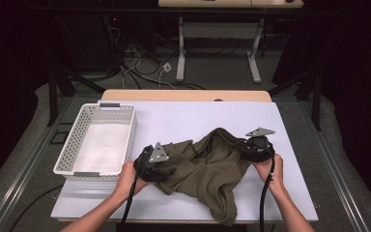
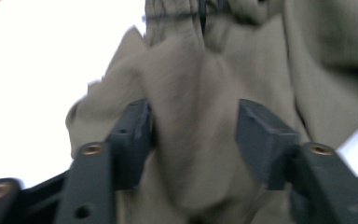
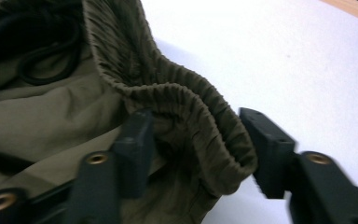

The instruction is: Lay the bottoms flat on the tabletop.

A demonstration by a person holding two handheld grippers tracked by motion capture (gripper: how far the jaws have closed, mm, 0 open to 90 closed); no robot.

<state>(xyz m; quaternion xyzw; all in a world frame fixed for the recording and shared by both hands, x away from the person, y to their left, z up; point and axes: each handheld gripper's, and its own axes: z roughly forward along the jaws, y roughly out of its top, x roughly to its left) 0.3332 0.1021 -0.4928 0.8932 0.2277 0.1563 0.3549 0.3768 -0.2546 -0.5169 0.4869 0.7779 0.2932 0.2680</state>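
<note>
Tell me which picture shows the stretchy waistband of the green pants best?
The right gripper view: the gathered waistband curls large and sharp between the right claw's open jaws. The high view shows it as a small far-off rim. The left gripper view catches a blurry strip at the top edge.

Olive-green garment (image 1: 207,169), crumpled and loosely bunched, lying on the white table cover right of centre, one end trailing toward the near edge. Gathered elastic waistband (image 3: 186,100) stands folded up at its right end; dark drawcord (image 3: 46,60) coiled inside the opening.
</note>
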